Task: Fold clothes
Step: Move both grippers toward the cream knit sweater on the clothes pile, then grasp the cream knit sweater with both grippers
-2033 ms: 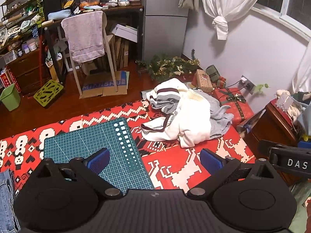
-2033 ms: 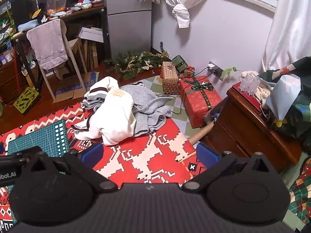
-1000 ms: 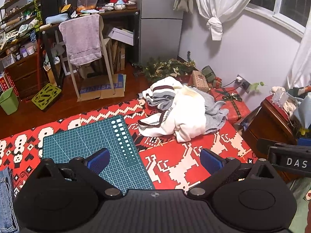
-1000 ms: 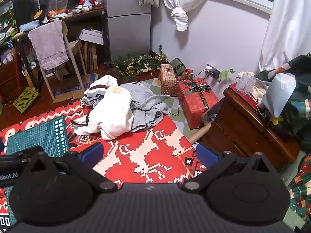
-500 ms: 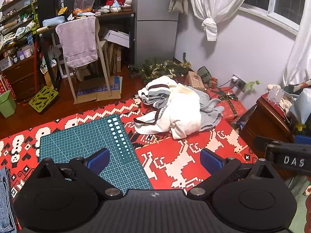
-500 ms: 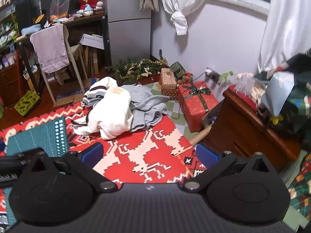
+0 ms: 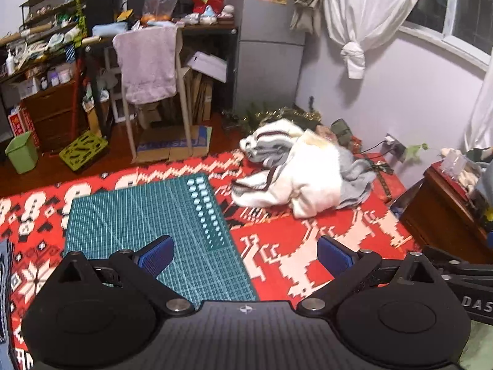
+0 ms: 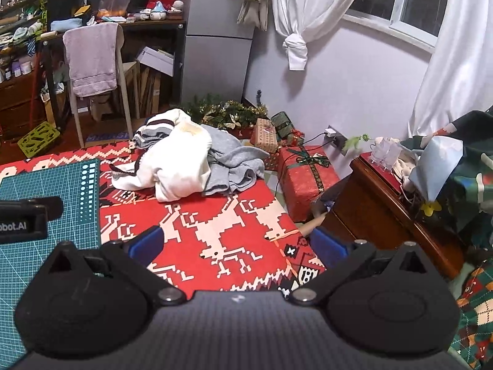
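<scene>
Now backed off a bit from the clothes heap: sits further up and smaller in left wrist view than 2 s ago, more red patterned blanket showing between jaws and pile. Means no grab under way yet; both tools hanging well short of the cloth, approach or re-aim needed before any pinch

Left gripper jaws wide, nothing between, over edge of green cutting mat and blanket. Right gripper jaws wide too, empty, over bare blanket w/ white deer pattern

Heap itself: crumpled, not folded. White sweater on top, striped knit bunched at far-left, grey garment spilling to right side, all touching, piled at far end of blanket near tinsel greenery and wrapped red box. Shape of pile unchanged vs earlier frames, same sleeve trailing toward mat

Vs 2 s ago: cams raised/tilted, more of window and curtain in right view; chair w/ pink towel shifted rightward in left view. Mat flat and bare, likely folding spot, only a guess
</scene>
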The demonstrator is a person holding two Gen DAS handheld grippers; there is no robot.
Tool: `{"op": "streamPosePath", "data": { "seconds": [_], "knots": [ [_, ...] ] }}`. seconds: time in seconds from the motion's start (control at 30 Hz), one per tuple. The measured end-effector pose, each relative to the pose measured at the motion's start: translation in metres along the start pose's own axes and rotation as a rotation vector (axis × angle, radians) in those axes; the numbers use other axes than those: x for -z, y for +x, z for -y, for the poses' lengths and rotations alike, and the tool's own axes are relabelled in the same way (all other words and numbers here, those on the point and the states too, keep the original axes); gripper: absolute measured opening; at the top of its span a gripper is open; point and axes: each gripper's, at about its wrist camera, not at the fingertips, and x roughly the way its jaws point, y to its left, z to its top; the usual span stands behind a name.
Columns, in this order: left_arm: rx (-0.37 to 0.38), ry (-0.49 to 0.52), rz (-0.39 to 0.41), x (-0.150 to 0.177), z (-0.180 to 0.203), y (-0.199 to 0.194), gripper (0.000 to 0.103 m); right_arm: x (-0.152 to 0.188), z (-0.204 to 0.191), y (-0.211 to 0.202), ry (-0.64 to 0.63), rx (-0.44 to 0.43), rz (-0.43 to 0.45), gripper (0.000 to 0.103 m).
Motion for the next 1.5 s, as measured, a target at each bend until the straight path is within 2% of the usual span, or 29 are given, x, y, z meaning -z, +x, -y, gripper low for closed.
{"op": "streamPosePath", "data": {
  "seconds": [0.17,0.3,0.37,0.47,0.6,0.7,0.8,1.07,1.13,1.23,1.37,1.43,1.5],
  "knots": [
    [-0.043,0.029,0.023,0.021,-0.002,0.009,0.100,0.015,-0.004,0.011,-0.024,-0.017,-0.005,0.103],
    [-0.067,0.066,-0.052,0.032,0.000,0.023,0.100,0.027,-0.007,0.020,-0.044,-0.031,-0.009,0.103],
    [-0.085,0.068,-0.091,0.037,0.000,0.031,0.100,0.030,-0.004,0.024,-0.009,-0.053,-0.008,0.103],
    [-0.092,0.092,-0.081,0.045,0.000,0.036,0.100,0.035,-0.002,0.031,0.012,-0.062,0.001,0.103],
    [-0.045,0.090,-0.076,0.047,0.000,0.039,0.098,0.041,-0.002,0.039,-0.021,-0.061,0.039,0.102],
    [-0.070,0.103,-0.050,0.047,0.003,0.043,0.091,0.041,0.000,0.044,-0.016,-0.077,0.047,0.103],
    [-0.061,0.086,-0.054,0.040,0.001,0.053,0.091,0.038,-0.001,0.053,-0.033,-0.078,0.041,0.103],
    [-0.042,0.017,-0.057,0.019,-0.005,0.080,0.091,0.017,-0.005,0.083,-0.041,-0.151,0.060,0.103],
    [-0.027,0.022,-0.038,0.013,-0.005,0.087,0.091,0.011,-0.006,0.093,-0.041,-0.159,0.057,0.103],
    [0.011,0.031,-0.026,0.004,-0.005,0.100,0.091,0.001,-0.011,0.110,-0.075,-0.123,0.044,0.103],
    [-0.004,0.059,-0.046,-0.008,-0.001,0.120,0.091,-0.012,-0.012,0.130,-0.050,-0.180,0.067,0.102],
    [0.020,0.069,-0.041,-0.013,0.000,0.129,0.090,-0.020,-0.014,0.141,-0.044,-0.198,0.065,0.101],
    [0.074,0.044,-0.038,-0.018,-0.002,0.139,0.090,-0.027,-0.018,0.151,-0.053,-0.212,0.067,0.097]
  ]
}}
